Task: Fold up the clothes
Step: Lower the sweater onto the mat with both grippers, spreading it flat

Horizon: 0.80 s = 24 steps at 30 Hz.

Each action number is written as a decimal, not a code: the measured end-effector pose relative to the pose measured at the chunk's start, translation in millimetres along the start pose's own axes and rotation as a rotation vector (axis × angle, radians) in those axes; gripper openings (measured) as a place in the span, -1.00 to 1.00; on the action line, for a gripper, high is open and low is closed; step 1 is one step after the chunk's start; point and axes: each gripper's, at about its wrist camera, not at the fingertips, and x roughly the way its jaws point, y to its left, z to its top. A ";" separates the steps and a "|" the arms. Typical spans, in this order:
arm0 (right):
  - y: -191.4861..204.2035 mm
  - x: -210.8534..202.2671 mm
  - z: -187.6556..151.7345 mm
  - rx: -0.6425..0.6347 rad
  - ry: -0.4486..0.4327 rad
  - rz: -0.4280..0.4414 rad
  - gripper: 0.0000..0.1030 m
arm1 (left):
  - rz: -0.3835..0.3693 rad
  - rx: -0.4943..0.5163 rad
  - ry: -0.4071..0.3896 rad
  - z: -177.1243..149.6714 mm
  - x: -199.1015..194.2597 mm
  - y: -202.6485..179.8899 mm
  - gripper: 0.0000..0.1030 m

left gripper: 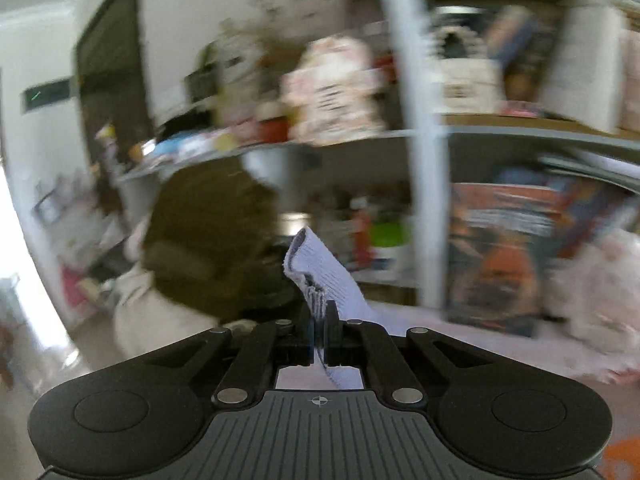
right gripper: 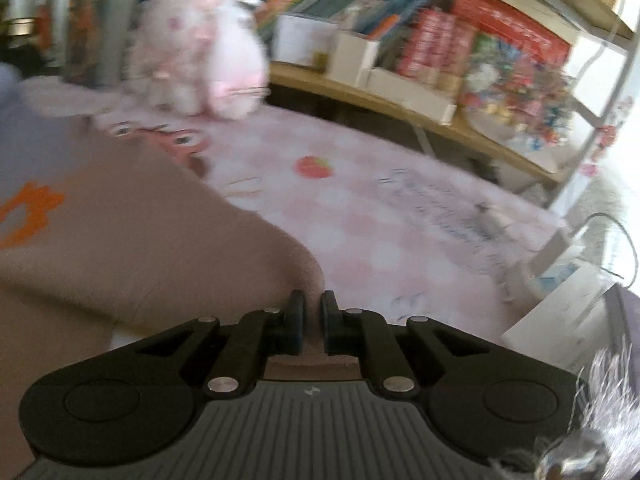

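On my left hand-held gripper [left gripper: 319,316] the jaws are clamped on a pale lavender ribbed cuff [left gripper: 316,270], which sticks up from between the fingers in front of blurred shelves [left gripper: 420,136]. On my right hand-held gripper [right gripper: 313,308] the jaws stand nearly together with a narrow gap; I cannot tell whether they pinch the brownish-pink garment [right gripper: 132,240] with the orange print, which lies just left of and beneath the fingers on a pink blanket [right gripper: 380,224]. A pink plush toy [right gripper: 200,48] sits beyond.
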 end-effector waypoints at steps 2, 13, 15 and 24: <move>-4.7 10.6 6.6 0.016 0.006 -0.047 -0.85 | 0.028 -0.045 0.022 -0.1 17.0 20.1 -0.93; 23.1 -17.8 14.7 0.218 -0.017 -0.158 -0.23 | -0.108 -0.055 0.045 -25.1 78.5 44.0 -0.93; 36.7 -33.7 -0.5 0.246 0.017 -0.119 -0.23 | -0.139 -0.074 0.039 -24.4 88.2 51.4 -0.93; 102.7 -81.6 -65.0 0.372 0.164 -0.015 -0.23 | -0.161 -0.051 0.117 -36.8 129.1 67.9 -0.83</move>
